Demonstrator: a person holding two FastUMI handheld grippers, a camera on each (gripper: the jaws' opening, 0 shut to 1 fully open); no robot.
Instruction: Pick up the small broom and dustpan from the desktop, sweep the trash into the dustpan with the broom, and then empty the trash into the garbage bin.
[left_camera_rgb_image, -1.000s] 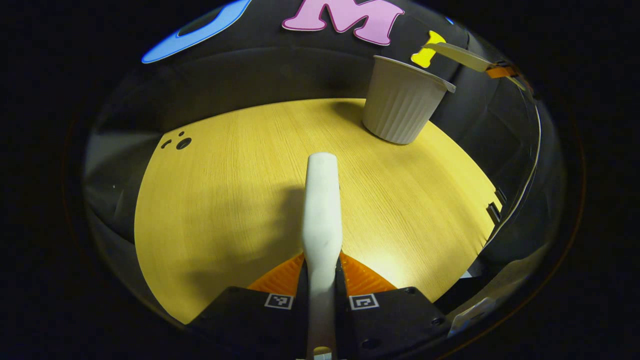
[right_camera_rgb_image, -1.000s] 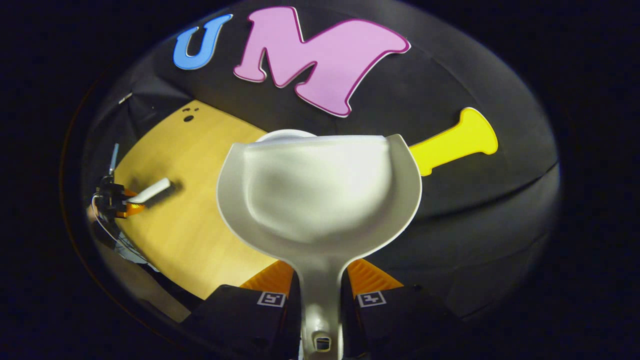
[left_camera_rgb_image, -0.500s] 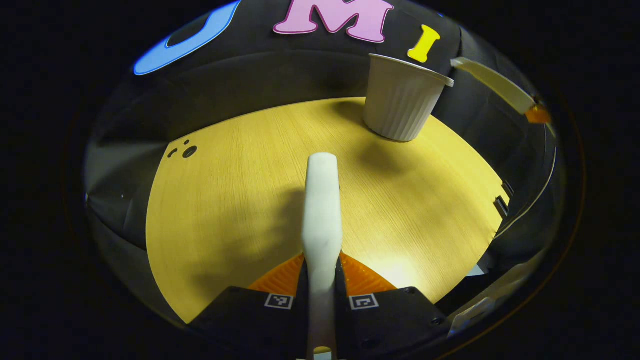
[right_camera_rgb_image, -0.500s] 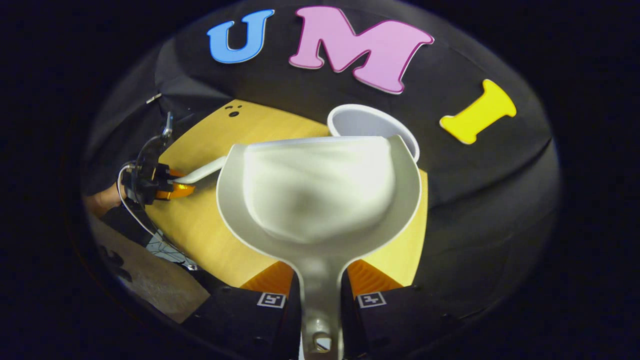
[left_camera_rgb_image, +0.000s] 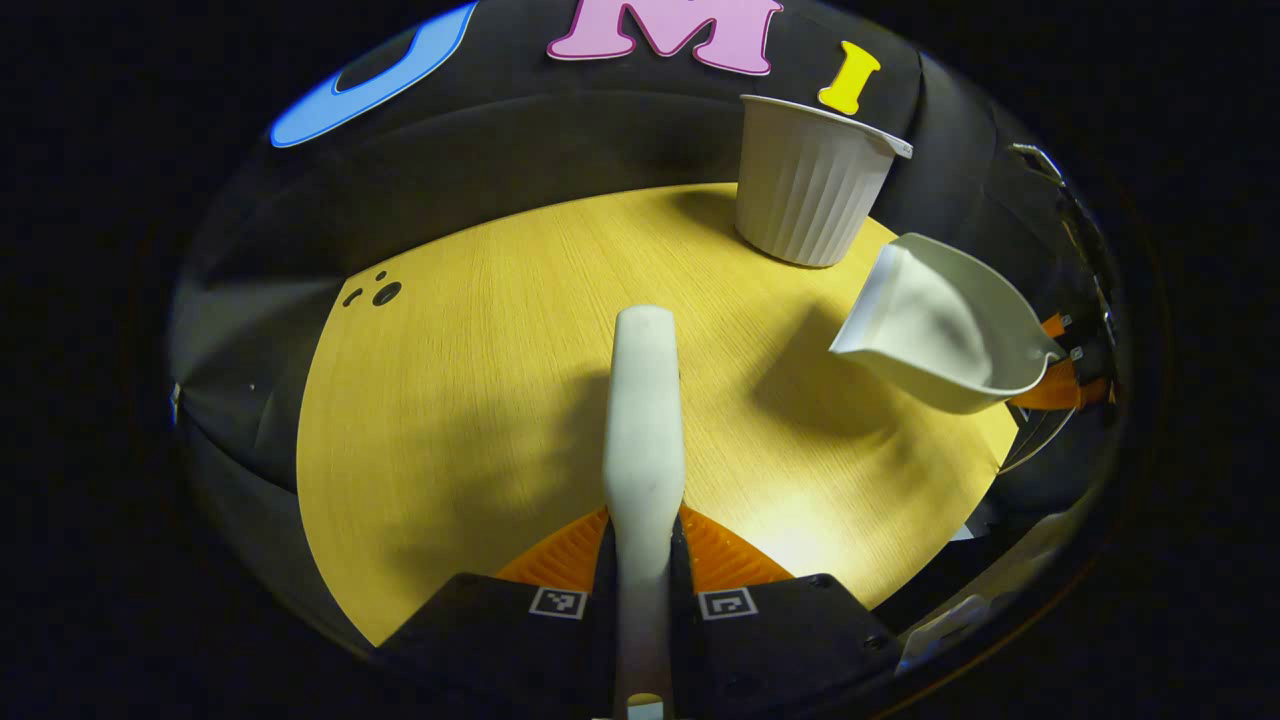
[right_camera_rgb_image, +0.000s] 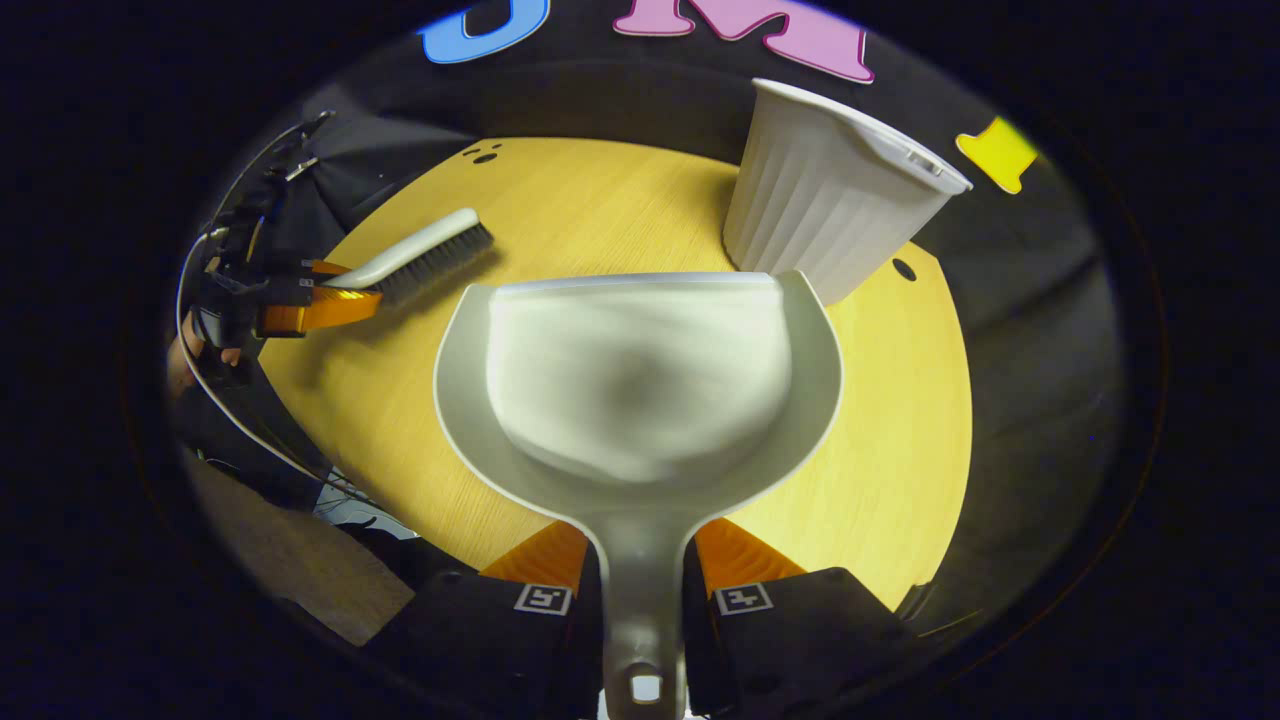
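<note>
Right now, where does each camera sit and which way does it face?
Left gripper view: rides the left gripper, facing along the broom over the wooden table.
Right gripper view: rides the right gripper, facing over the dustpan; a hand shows far left.
Both share the ribbed garbage bin, broom and dustpan.

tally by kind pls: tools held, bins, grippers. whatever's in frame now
Brooms: 1, the small broom, in the left gripper
Dustpans: 1, the dustpan, in the right gripper
Bins: 1, the garbage bin, upright on the desktop
Grippers: 2
Total: 5
</note>
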